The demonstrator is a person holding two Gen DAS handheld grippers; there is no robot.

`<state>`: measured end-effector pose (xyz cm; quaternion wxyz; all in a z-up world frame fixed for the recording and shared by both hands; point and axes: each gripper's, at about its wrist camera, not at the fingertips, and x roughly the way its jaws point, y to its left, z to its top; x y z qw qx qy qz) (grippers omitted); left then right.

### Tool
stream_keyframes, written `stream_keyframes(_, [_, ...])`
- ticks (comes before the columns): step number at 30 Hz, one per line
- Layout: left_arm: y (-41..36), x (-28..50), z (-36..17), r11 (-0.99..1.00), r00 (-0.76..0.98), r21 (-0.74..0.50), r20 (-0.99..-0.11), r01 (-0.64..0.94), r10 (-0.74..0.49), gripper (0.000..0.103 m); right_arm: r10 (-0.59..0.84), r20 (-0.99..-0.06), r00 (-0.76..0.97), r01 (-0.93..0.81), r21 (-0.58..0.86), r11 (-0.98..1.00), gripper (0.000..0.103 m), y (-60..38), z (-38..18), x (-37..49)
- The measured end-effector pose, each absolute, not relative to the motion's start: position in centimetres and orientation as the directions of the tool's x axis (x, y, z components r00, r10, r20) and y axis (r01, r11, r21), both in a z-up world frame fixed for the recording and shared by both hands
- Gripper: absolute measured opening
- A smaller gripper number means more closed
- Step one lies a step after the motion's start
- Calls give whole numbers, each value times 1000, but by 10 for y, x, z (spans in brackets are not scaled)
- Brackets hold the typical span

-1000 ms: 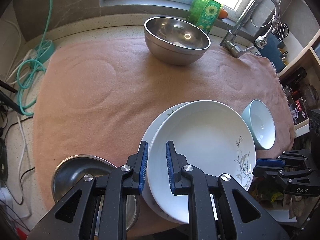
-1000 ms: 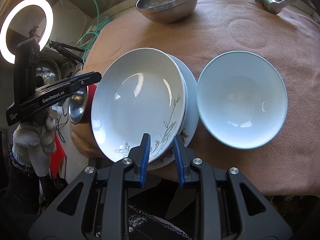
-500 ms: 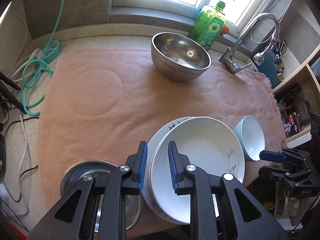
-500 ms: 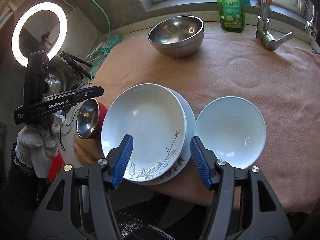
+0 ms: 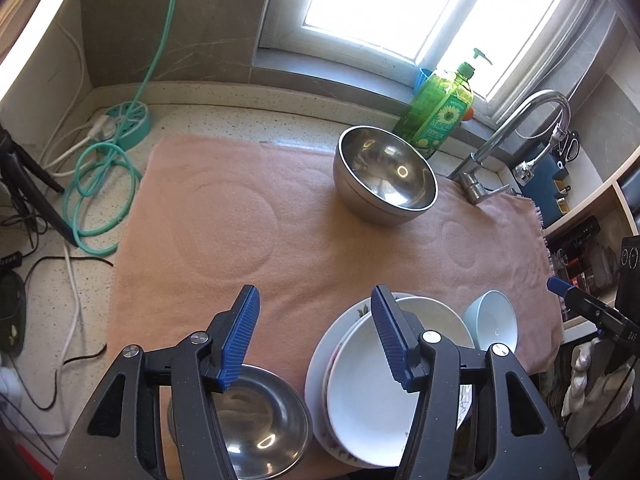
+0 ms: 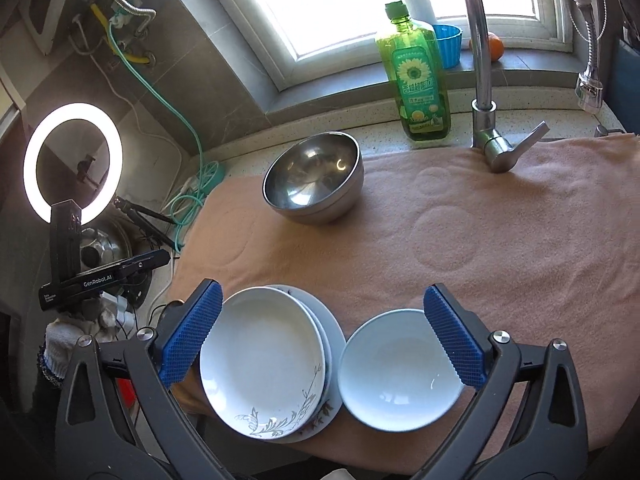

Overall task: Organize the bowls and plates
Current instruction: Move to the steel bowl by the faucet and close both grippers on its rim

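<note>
Two white plates (image 6: 264, 360) lie stacked at the near edge of the pink towel (image 6: 460, 240); the stack also shows in the left wrist view (image 5: 364, 404). A pale blue bowl (image 6: 400, 368) sits right of the stack, also in the left wrist view (image 5: 490, 320). A small steel bowl (image 5: 260, 424) sits left of the plates. A large steel bowl (image 5: 384, 176) stands at the back. My left gripper (image 5: 316, 336) is open and empty above the near edge. My right gripper (image 6: 320, 336) is open and empty above the plates and blue bowl.
A green dish soap bottle (image 6: 416, 76) and a faucet (image 6: 484, 80) stand at the back by the window. A teal cable coil (image 5: 104, 184) lies on the counter at left. A ring light (image 6: 72, 164) stands off the counter's left side. Shelves (image 5: 592, 216) are at right.
Both grippers opened, the right first and then the left, and both pulled up and back from the plates. The top plate now rests on the lower one.
</note>
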<state>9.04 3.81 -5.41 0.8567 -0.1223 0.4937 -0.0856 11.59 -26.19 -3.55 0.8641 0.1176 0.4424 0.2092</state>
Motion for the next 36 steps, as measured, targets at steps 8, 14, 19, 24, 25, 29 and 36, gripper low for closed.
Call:
stream_keyframes(8, [35, 121, -43, 953, 512, -299, -813, 43, -278, 58, 458, -709, 537, -258, 379, 889, 103, -256, -21, 159])
stream_keyframes(14, [29, 151, -44, 949, 500, -310, -814, 56, -295, 58, 380, -747, 545, -225, 307, 925, 103, -243, -18, 194])
stream_keyframes(19, [23, 177, -54, 942, 465, -331, -825, 61, -321, 58, 353, -785, 510, -211, 284, 935, 103, -232, -30, 225])
stream_keyframes(24, [22, 207, -66, 920, 421, -390, -829, 34, -367, 58, 338, -817, 467, -198, 276, 941, 103, -223, -47, 249])
stream_keyframes(25, [22, 212, -67, 920, 417, -391, -831, 29, -367, 58, 345, -821, 455, -196, 286, 938, 103, -222, -50, 254])
stream_keyframes(29, [18, 231, -76, 915, 389, -403, -839, 25, -381, 58, 368, -828, 422, -155, 334, 930, 95, -223, -63, 273])
stream_keyframes(36, [14, 260, -99, 894, 334, -449, -843, -3, -422, 58, 396, -852, 344, -80, 394, 916, 77, -223, -93, 302])
